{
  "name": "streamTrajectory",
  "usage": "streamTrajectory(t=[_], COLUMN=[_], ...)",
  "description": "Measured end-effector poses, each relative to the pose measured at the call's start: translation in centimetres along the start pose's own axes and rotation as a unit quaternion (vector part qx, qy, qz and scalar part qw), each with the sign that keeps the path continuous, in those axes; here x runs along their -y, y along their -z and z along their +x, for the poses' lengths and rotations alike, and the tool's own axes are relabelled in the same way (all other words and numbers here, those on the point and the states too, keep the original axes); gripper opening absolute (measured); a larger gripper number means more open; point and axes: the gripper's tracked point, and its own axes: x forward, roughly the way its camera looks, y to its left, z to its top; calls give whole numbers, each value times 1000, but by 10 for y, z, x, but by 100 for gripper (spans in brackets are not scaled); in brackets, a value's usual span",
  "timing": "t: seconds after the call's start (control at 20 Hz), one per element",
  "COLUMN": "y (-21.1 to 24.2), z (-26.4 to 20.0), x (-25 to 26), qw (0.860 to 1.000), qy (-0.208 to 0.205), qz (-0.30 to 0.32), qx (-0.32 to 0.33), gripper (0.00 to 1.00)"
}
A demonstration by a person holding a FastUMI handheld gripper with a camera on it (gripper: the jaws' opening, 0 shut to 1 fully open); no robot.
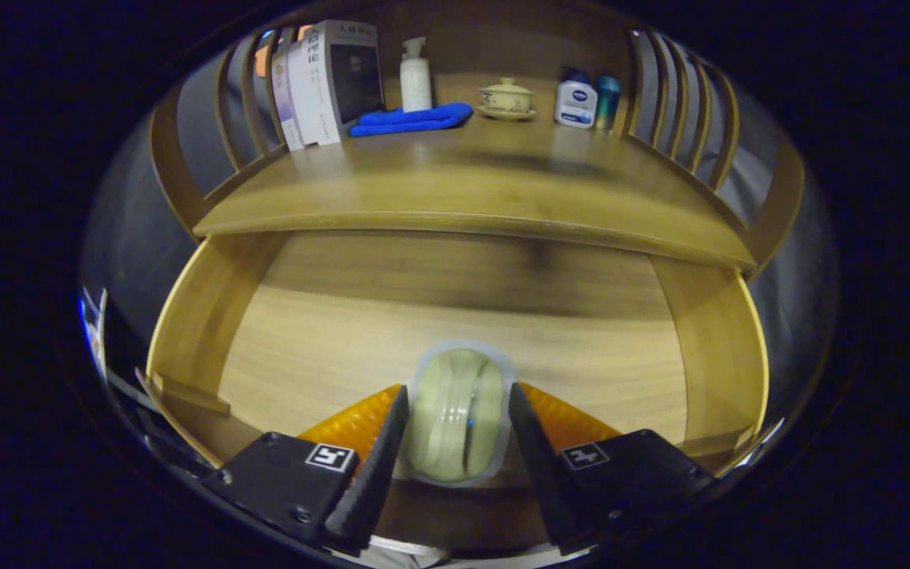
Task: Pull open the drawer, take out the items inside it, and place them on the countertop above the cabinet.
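A round, pale green object sealed in clear plastic (456,416) is clamped between the two fingers (455,431), one pressed to each side. It is held over the smooth wooden floor of the opened drawer (344,332). Beyond, on the wooden worktop (455,190), upright books (329,83), a white pump bottle (415,77), a folded blue cloth (411,119), a lidded ceramic cup on a saucer (507,99) and two small bottles (585,100) are ranged along the back.

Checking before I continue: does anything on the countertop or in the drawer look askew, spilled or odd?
Nothing stands out. The gripper is shut on a pale round container above the open drawer. On the countertop, the books lean slightly and the blue cloth lies folded.
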Motion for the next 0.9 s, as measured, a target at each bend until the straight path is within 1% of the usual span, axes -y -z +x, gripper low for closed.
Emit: streamTrajectory(t=[0.05, 0.1, 0.25, 0.4, 0.5, 0.7, 0.9], y=[0, 0, 1, -1, -5, -24, -29], z=[1, 0, 6, 5, 3, -15, -29], x=[-1, -1, -4, -6, -7, -6, -7], qw=[1000, 1000, 1000, 999, 999, 998, 997], qy=[-2, -4, -13, -28, -32, -32, -26], qz=[-1, -2, 0, 16, 11, 6, -13], qx=[-2, -5, -2, 4, 14, 59, 73], gripper=[77, 69, 60, 22, 19, 19, 19])
